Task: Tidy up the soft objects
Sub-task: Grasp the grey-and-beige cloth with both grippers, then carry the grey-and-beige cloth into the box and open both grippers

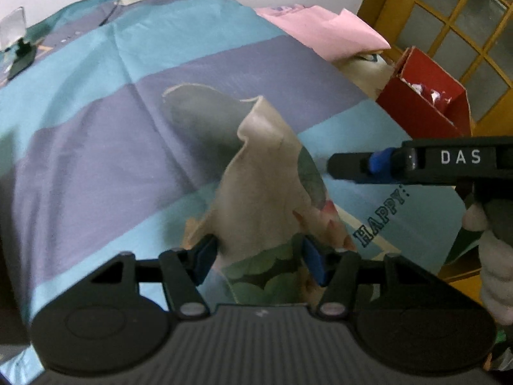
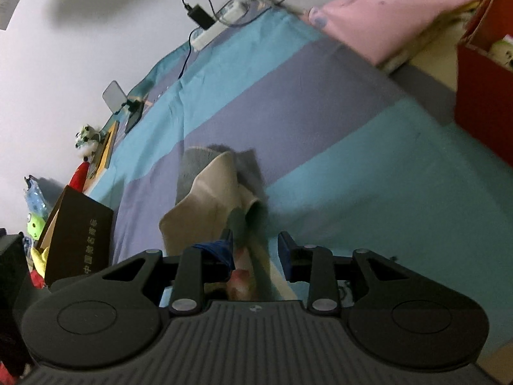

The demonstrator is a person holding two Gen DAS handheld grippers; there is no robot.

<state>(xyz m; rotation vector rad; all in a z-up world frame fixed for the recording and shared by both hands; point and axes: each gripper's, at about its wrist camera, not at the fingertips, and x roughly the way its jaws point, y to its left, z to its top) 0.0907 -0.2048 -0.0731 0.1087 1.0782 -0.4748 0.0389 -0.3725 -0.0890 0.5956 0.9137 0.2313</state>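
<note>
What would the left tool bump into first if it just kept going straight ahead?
Most likely the beige floral cloth, which already rises between the left tool fingers. Beyond it lies the striped bedsheet; depth is hard to judge.

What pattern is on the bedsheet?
Wide teal and purple stripes on the bedsheet, clearest in the left wrist view.

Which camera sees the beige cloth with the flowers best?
The left wrist view. There the cloth rises in the middle of the frame, showing its beige back and leaf-and-flower print. The right wrist view shows it lower and blurrier, mostly the beige side, partly hidden behind the hand-held gripper.
</note>
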